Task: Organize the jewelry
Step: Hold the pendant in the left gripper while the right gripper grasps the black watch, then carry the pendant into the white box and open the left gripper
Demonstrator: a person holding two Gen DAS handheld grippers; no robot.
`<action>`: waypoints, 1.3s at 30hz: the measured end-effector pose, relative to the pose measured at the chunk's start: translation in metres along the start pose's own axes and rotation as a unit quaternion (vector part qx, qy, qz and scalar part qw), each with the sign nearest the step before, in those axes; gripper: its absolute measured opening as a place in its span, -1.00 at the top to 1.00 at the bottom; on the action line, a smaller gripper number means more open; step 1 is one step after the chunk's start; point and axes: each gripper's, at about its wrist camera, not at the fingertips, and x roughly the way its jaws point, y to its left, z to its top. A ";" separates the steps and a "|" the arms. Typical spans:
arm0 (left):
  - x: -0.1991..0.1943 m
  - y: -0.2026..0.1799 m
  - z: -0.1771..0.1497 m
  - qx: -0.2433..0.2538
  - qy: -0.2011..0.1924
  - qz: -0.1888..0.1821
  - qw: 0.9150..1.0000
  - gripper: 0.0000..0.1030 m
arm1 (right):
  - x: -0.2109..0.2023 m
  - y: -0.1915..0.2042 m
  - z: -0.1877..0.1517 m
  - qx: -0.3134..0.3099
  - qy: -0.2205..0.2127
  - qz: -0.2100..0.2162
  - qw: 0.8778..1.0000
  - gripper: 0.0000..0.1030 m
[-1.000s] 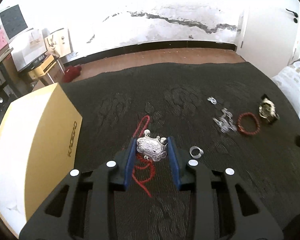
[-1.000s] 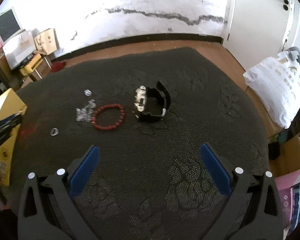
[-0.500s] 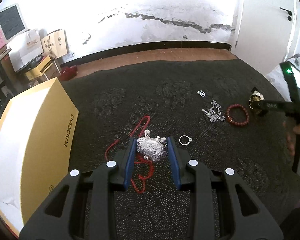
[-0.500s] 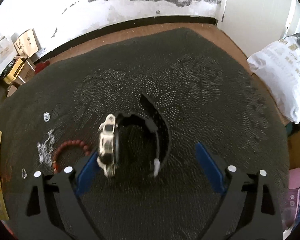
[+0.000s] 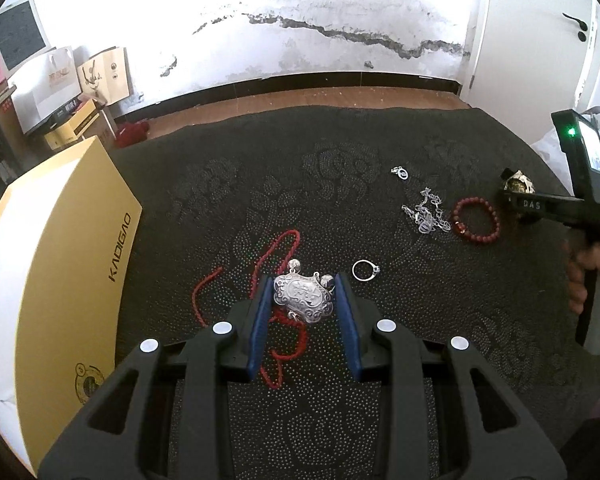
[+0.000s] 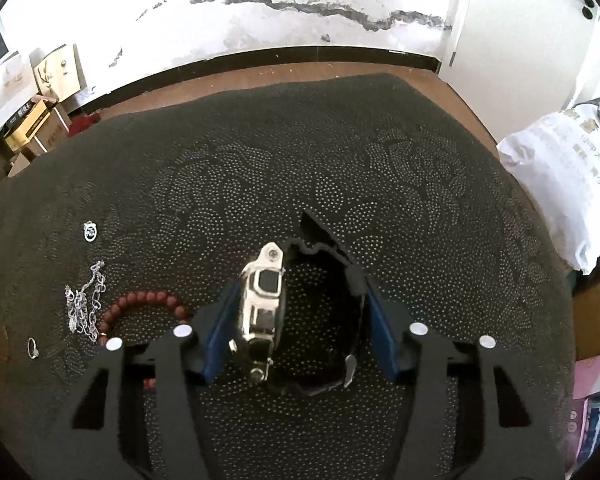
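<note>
Both tools closed in on jewelry over the dark patterned surface (image 5: 380, 152).

Left tool (image 5: 303, 300) clamped narrowly on a silver pendant (image 5: 303, 298), red cord (image 5: 276, 256) trailing ahead and beneath; ring (image 5: 365, 270) just right of the tips, yellow box (image 5: 56, 264) off to the left. Right tool (image 6: 300, 312) half-closed around a black-strapped watch (image 6: 262, 300), blue pads touching watch face and strap; bead bracelet (image 6: 148, 304), silver chain (image 6: 85, 304) and small charm (image 6: 89, 232) to its left.

Yellow box (image 5: 60, 264) blocks left; bare mat (image 6: 300, 160) beyond jewelry.
</note>
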 end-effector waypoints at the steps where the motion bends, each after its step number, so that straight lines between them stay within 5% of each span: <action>1: 0.000 0.001 0.001 -0.001 0.000 0.000 1.000 0.38 | -0.002 0.002 -0.001 -0.004 -0.002 -0.003 1.000 -0.06; 9: 0.002 0.007 0.006 -0.009 0.003 0.005 1.000 0.38 | -0.036 0.011 -0.012 -0.015 -0.030 -0.027 0.999 -0.05; 15: -0.024 0.021 0.015 -0.020 -0.010 0.016 1.000 0.38 | -0.090 0.047 -0.024 -0.037 -0.049 0.010 0.998 -0.05; 22: -0.080 0.058 0.024 -0.035 -0.031 0.036 0.998 0.38 | -0.160 0.144 -0.040 -0.090 -0.049 0.090 0.991 -0.05; 30: -0.154 0.152 0.012 -0.076 -0.055 0.092 0.991 0.38 | -0.237 0.262 -0.048 -0.152 -0.071 0.153 0.974 -0.05; 39: -0.180 0.255 -0.021 -0.125 -0.045 0.146 0.980 0.38 | -0.282 0.403 -0.064 -0.230 -0.081 0.201 0.949 -0.05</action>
